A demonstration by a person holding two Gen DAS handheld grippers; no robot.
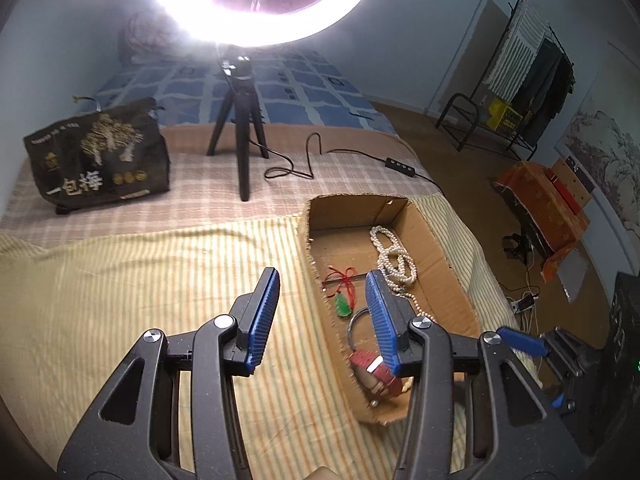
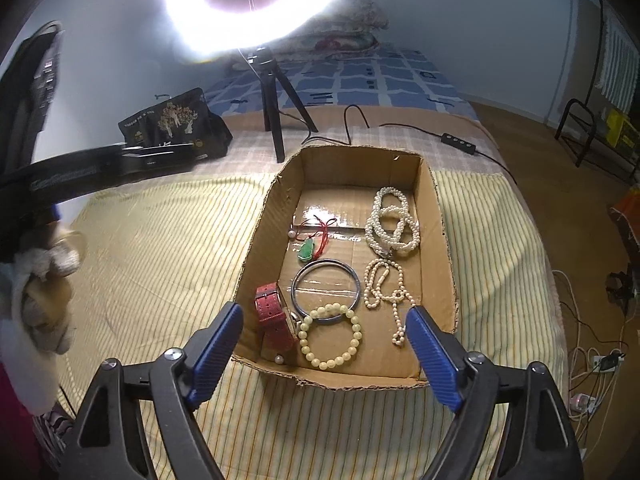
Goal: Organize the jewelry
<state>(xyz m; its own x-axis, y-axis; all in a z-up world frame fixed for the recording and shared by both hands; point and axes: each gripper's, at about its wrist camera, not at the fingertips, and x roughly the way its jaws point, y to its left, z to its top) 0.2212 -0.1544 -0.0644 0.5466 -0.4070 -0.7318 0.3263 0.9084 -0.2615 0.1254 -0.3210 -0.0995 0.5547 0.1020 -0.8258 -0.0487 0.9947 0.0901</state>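
Jewelry: pearl strands (image 2: 394,222), cream bead bracelet (image 2: 330,336), red-strapped watch (image 2: 274,316) laid in shallow cardboard box (image 2: 446,248) | left gripper (image 1: 322,308), right gripper (image 2: 324,344) held spread, empty | sorting seemingly complete | next: any stray piece sought.

Glaring ring light (image 1: 264,4), bed (image 1: 248,80), clothes rack (image 1: 532,68).

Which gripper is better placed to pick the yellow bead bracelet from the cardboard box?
Probably the right gripper. It is open and faces the near end of the cardboard box, with the yellow bead bracelet between its fingers' line. The left gripper, also open, hangs at the box's left wall.
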